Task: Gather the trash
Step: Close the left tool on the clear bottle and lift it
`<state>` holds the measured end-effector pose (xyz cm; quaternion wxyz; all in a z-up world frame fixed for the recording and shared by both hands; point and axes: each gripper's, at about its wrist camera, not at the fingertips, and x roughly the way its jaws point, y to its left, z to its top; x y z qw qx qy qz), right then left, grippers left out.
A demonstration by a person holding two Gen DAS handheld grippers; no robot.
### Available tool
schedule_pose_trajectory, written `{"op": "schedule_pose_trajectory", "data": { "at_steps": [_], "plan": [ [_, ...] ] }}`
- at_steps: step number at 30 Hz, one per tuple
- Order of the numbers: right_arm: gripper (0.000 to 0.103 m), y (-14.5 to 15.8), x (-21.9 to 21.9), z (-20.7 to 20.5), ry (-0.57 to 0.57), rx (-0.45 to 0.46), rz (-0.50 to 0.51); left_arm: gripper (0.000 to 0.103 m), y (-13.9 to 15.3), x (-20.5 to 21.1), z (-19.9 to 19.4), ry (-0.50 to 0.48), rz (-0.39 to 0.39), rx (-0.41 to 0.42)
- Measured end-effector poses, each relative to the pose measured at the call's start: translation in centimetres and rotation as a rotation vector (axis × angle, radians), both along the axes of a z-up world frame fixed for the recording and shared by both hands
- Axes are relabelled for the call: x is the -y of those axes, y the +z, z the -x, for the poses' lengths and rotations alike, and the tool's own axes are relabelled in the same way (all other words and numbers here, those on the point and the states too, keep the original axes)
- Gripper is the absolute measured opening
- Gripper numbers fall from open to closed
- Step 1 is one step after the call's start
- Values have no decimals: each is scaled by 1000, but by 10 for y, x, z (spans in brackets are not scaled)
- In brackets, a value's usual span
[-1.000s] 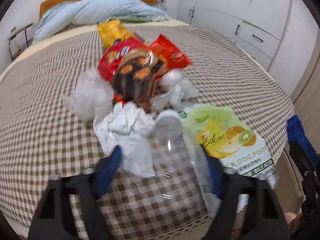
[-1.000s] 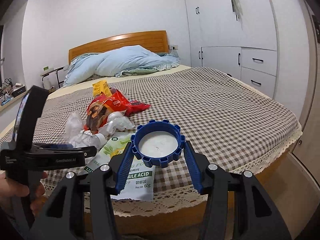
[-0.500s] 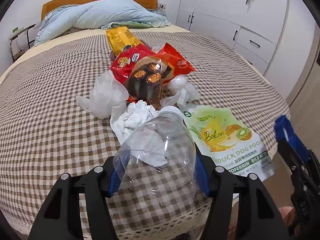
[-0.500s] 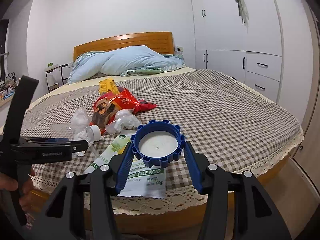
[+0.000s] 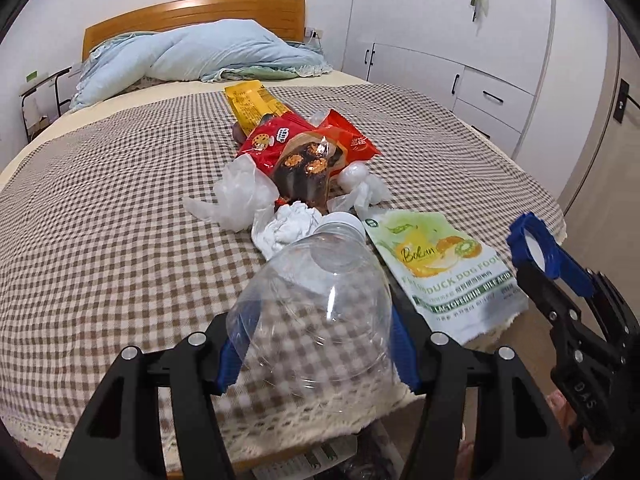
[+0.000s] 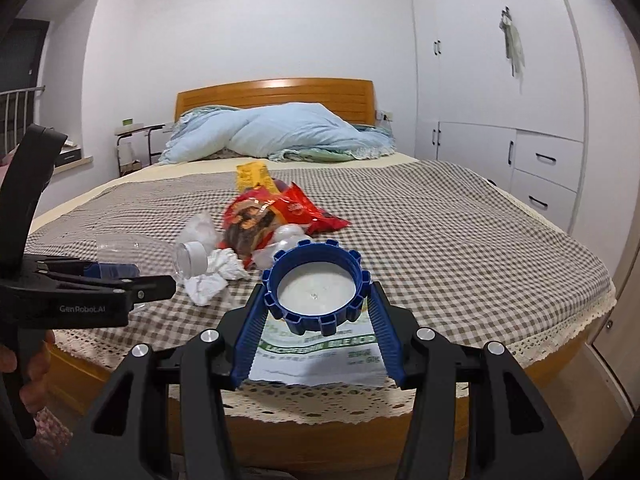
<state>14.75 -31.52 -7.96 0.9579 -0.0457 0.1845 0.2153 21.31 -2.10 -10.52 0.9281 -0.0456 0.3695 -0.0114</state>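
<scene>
My left gripper (image 5: pixel 316 344) is shut on a clear plastic bottle (image 5: pixel 320 280), held above the near edge of the bed with its white cap pointing away. My right gripper (image 6: pixel 316 308) is shut on a blue ridged lid (image 6: pixel 316 286) with a white inside. That lid (image 5: pixel 534 246) also shows at the right of the left wrist view. On the checked bedspread lie red snack bags (image 5: pixel 304 148), a yellow packet (image 5: pixel 250 104), crumpled white paper (image 5: pixel 290 228), clear plastic wrap (image 5: pixel 238 196) and a green dog food pouch (image 5: pixel 448 268).
The bed (image 6: pixel 460 232) has a wooden headboard (image 6: pixel 276 94) and a blue duvet (image 6: pixel 280 132) at its far end. White wardrobes and drawers (image 6: pixel 520 152) line the right wall. A small side table (image 6: pixel 138 140) stands left of the bed. A hand (image 6: pixel 24 364) grips the left tool.
The left gripper has lifted the bottle off the bedspread and drawn it back toward the bed's near edge. The right gripper has kept hold of the blue lid and risen slightly.
</scene>
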Motion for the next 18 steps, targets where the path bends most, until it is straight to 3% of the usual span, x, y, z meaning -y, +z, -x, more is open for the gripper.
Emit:
{"op": "schedule_pose_trajectory", "data": {
  "at_steps": [10, 18],
  "plan": [
    [50, -2, -13, 24, 55, 39, 21, 58, 14, -11, 59, 4, -27, 74],
    [50, -6, -18, 40, 93, 26, 21, 59, 7, -13, 91, 3, -34, 74]
  ]
}}
